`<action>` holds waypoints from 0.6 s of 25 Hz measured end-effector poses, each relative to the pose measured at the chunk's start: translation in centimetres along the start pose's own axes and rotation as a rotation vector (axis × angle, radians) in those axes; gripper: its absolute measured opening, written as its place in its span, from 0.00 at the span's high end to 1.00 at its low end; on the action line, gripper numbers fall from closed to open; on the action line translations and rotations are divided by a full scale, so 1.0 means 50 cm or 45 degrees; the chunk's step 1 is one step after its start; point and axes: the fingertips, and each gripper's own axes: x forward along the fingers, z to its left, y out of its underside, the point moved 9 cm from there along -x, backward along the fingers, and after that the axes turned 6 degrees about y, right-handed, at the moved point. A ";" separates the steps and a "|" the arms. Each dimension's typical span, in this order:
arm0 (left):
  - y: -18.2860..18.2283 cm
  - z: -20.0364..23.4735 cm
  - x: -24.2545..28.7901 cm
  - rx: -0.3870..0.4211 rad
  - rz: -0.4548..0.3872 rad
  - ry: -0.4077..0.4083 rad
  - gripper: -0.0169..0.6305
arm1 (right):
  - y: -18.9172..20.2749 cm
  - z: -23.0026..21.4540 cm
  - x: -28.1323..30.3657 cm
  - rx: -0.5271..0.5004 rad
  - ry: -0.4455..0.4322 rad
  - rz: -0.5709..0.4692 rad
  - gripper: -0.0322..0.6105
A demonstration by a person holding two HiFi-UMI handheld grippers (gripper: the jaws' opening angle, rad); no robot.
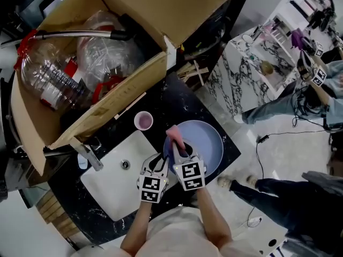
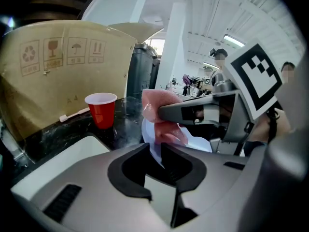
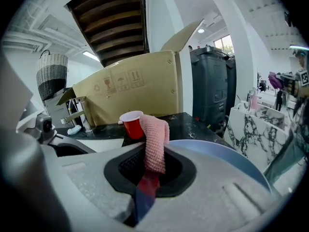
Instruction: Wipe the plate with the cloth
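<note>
A pale blue plate (image 1: 206, 143) lies on the black counter, right of the sink. My left gripper (image 1: 164, 158) is shut on the plate's left rim; in the left gripper view the plate (image 2: 194, 143) runs edge-on between the jaws of that gripper (image 2: 155, 151). My right gripper (image 1: 178, 144) is shut on a pink knitted cloth (image 1: 173, 134), which rests on the plate's left part. In the right gripper view the cloth (image 3: 154, 141) stands up out of the gripper (image 3: 153, 164), with the plate (image 3: 219, 151) just to the right. The left gripper view shows the cloth (image 2: 161, 111) too.
A red cup (image 1: 143, 121) stands on the counter just behind the plate. A white sink (image 1: 115, 189) with a faucet (image 1: 86, 155) lies to the left. An open cardboard box (image 1: 115, 98) holding plastic bottles fills the back left. A marble table (image 1: 252, 68) and seated people are at the right.
</note>
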 end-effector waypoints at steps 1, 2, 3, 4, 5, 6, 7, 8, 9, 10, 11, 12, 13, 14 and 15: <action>0.001 0.000 0.001 0.001 0.001 0.001 0.86 | 0.001 -0.001 0.006 0.003 0.002 0.004 0.91; 0.002 0.001 0.001 0.002 0.002 0.000 0.86 | 0.003 -0.002 0.012 0.005 0.005 0.009 0.91; 0.004 0.001 0.001 0.001 0.003 -0.001 0.86 | 0.004 -0.003 0.017 0.005 0.009 0.015 0.91; 0.007 0.001 0.002 0.000 0.004 -0.002 0.86 | 0.005 -0.005 0.022 0.006 0.013 0.023 0.91; 0.009 0.002 0.003 -0.001 0.005 -0.001 0.86 | 0.006 -0.007 0.027 0.007 0.017 0.031 0.91; 0.011 0.002 0.004 -0.002 0.005 0.000 0.86 | 0.008 -0.009 0.031 0.008 0.022 0.041 0.91; 0.011 0.002 0.004 -0.004 0.005 0.001 0.86 | 0.010 -0.012 0.035 0.009 0.028 0.051 0.91; 0.011 0.002 0.005 -0.006 0.006 0.001 0.86 | 0.013 -0.014 0.038 0.008 0.035 0.062 0.91; 0.011 0.002 0.005 -0.007 0.007 0.001 0.86 | 0.016 -0.017 0.040 0.006 0.043 0.073 0.91; 0.012 0.002 0.004 -0.008 0.008 0.000 0.86 | 0.019 -0.020 0.042 0.003 0.050 0.084 0.91; 0.013 0.001 0.004 -0.009 0.010 0.000 0.86 | 0.021 -0.023 0.043 0.001 0.058 0.093 0.91; 0.014 0.002 0.004 -0.009 0.011 0.000 0.86 | 0.023 -0.026 0.043 -0.001 0.066 0.100 0.91; 0.015 0.002 0.004 -0.007 0.012 -0.001 0.86 | 0.025 -0.030 0.044 -0.002 0.074 0.105 0.91; 0.015 0.003 0.004 -0.006 0.010 -0.001 0.86 | 0.027 -0.034 0.043 -0.002 0.082 0.110 0.91; 0.013 0.003 0.004 -0.006 0.007 -0.001 0.86 | 0.029 -0.038 0.043 0.000 0.090 0.113 0.91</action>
